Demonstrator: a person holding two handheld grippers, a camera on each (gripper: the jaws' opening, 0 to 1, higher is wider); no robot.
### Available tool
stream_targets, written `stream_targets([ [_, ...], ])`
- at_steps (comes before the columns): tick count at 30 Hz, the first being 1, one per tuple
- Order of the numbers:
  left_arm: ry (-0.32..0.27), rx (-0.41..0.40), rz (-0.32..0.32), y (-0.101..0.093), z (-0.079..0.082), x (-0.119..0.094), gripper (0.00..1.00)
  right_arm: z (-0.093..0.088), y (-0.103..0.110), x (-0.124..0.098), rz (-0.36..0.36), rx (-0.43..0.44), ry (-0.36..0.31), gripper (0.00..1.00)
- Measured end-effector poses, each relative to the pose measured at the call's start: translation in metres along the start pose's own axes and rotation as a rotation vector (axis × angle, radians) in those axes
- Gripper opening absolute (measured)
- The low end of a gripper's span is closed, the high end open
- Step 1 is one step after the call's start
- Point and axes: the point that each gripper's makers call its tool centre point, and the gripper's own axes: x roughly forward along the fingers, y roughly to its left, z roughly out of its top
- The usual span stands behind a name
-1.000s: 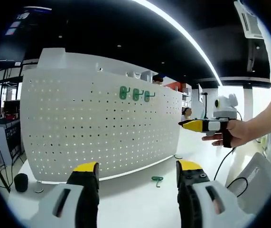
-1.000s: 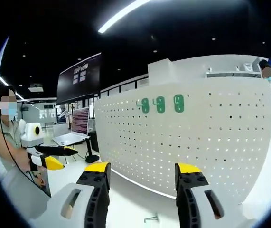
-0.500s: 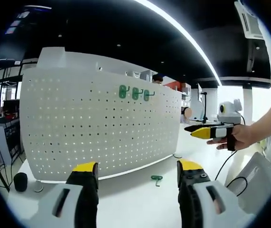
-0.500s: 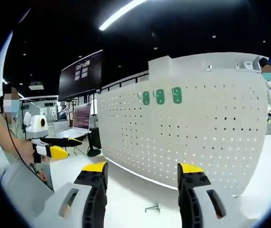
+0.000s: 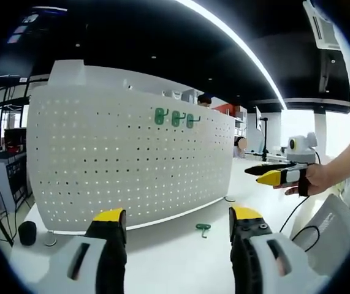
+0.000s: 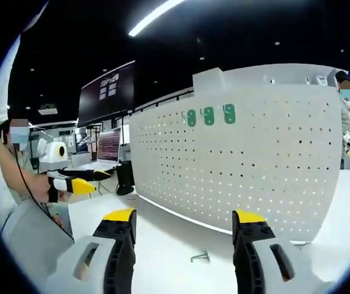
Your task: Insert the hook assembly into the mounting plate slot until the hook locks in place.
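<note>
A white pegboard mounting plate [image 5: 125,165] [image 6: 242,165] stands upright on the white table. Three green hooks [image 5: 175,118] [image 6: 208,116] hang in a row near its top edge. One loose green hook [image 5: 203,228] lies on the table in front of the plate; in the right gripper view this hook [image 6: 200,257] lies between my jaws' tips, farther off. My left gripper [image 5: 179,214] is open and holds nothing. My right gripper [image 6: 186,215] is open and holds nothing; it also comes into the left gripper view as the right gripper [image 5: 266,174], held in a hand.
A black round object [image 5: 27,233] stands at the plate's left foot. A cable [image 5: 297,236] and a grey laptop edge [image 5: 333,233] lie on the right. A monitor [image 6: 108,147] and a large dark screen [image 6: 106,92] stand behind the table. A person [image 6: 345,116] stands behind the plate.
The right gripper has sunk lower and come closer to the table; in the left gripper view it has dropped and moved right. The loose hook has stayed put.
</note>
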Motion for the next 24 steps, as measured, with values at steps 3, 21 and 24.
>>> stream_targets([
  [3,0.002,0.001,0.002,0.001,0.000,0.000,0.70,-0.003,0.001,-0.003,0.004,-0.005,0.008,0.62],
  [21,0.017,0.006,-0.008,0.000,-0.003,-0.002,0.70,-0.018,-0.002,-0.017,-0.024,0.011,0.024,0.63],
  [24,0.018,0.005,-0.010,-0.001,-0.003,-0.004,0.70,-0.020,-0.003,-0.019,-0.028,0.012,0.026,0.63],
])
